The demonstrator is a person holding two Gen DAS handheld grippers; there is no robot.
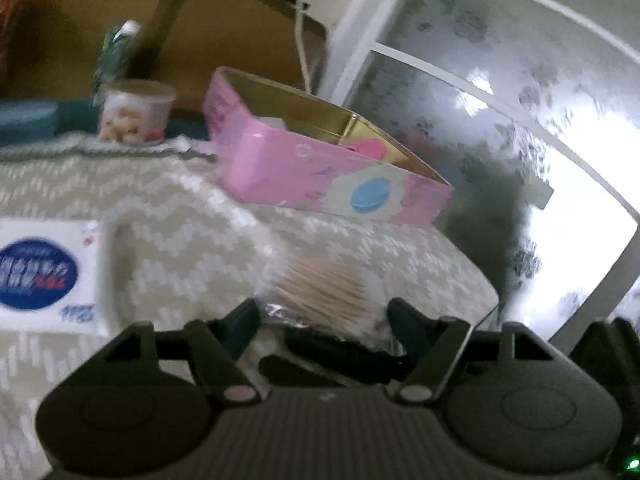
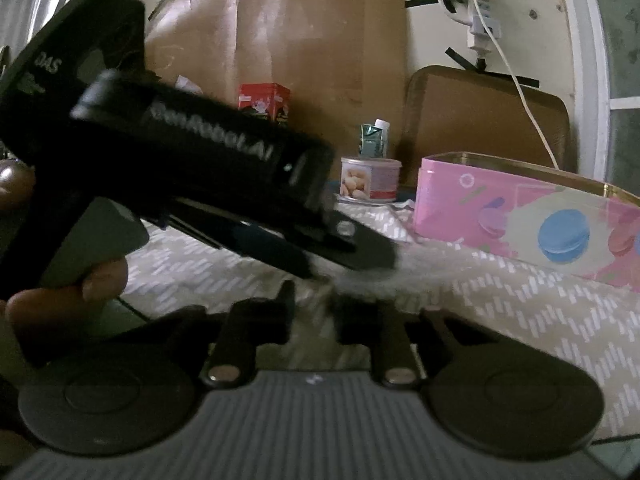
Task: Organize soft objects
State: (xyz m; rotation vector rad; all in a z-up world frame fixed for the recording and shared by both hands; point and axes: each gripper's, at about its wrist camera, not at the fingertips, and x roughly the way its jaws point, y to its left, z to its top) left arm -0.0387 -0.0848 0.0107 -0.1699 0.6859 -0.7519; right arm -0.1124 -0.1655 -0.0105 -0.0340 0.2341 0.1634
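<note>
A clear bag of cotton swabs [image 1: 320,292] sits between the fingers of my left gripper [image 1: 322,312], which closes on it just above the patterned cloth. An open pink tin [image 1: 320,160] with a gold inside stands behind it; it also shows at the right of the right wrist view [image 2: 520,216]. A white tissue pack with a blue oval [image 1: 44,272] lies at the left. In the right wrist view the left gripper's black body [image 2: 200,160] crosses the frame, its tip at a blurred pale bundle [image 2: 384,276]. My right gripper [image 2: 316,312] is low behind it, jaws narrowly apart.
A small snack can [image 1: 136,114] and a green carton [image 2: 374,140] stand at the back of the cloth, with a red box [image 2: 264,98] behind. Cardboard sheets [image 2: 320,40] lean on the wall. A frosted window [image 1: 500,100] is at the right.
</note>
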